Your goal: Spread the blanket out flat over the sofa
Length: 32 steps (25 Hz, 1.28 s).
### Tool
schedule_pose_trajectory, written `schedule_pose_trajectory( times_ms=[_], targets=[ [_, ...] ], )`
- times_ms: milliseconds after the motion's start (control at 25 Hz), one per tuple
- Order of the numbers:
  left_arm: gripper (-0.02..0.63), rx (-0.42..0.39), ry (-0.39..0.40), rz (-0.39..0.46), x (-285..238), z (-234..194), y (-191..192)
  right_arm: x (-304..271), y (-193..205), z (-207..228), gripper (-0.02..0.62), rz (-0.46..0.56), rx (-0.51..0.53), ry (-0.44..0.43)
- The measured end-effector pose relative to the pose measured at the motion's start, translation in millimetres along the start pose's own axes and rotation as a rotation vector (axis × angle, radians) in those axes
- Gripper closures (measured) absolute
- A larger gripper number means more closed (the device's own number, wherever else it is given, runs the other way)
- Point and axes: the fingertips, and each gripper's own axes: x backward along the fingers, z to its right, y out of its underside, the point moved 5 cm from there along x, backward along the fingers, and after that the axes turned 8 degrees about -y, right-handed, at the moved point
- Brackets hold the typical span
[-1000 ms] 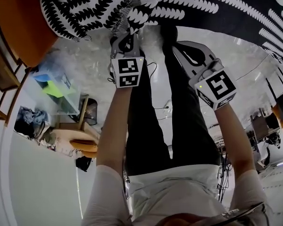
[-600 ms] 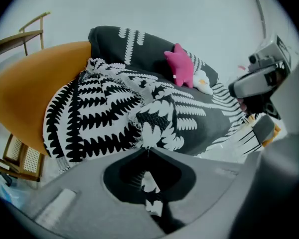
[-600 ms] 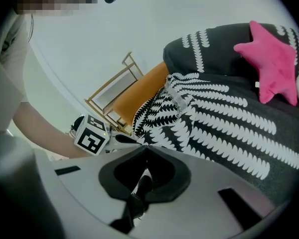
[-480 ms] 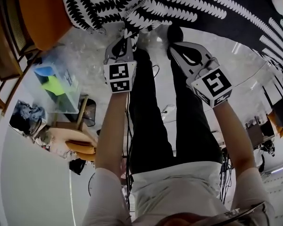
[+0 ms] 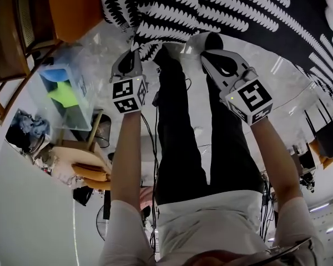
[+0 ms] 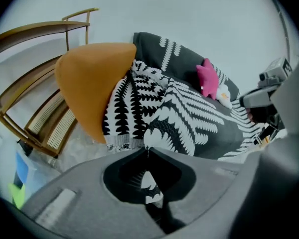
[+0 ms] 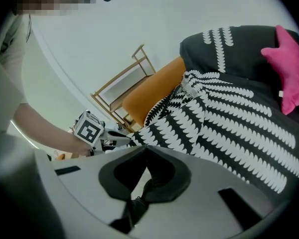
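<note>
In the head view, the blanket [image 5: 222, 10], black with white leaf-shaped rows, lies across the top, to the right of the orange cushion [image 5: 75, 7]. The left gripper [image 5: 132, 57] meets the blanket's lower edge just below and right of the cushion. The right gripper [image 5: 208, 57] meets the same edge farther from the cushion. Each gripper's cube bears a black-and-white square marker, with no readable words. In the left gripper view, the left gripper [image 6: 148, 151] has its jaws clenched on the blanket [image 6: 189, 118]. A patterned scrap hangs in the hollow behind the tips, and the cloth runs up against the orange cushion [image 6: 87, 83]. In the right gripper view, the right gripper [image 7: 146, 147] is pinched shut on a dark fold of the blanket [image 7: 229, 118], which spreads to the right of the orange cushion [image 7: 149, 93].
</note>
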Motion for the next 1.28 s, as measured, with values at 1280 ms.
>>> schedule_pose_trajectory(
  times_ms=[1280],
  targets=[
    [0.583, 0.292, -0.197, -0.145, 24, -123, 124, -59, 20, -10, 0.591, -0.104, 0.043, -0.09]
  ],
)
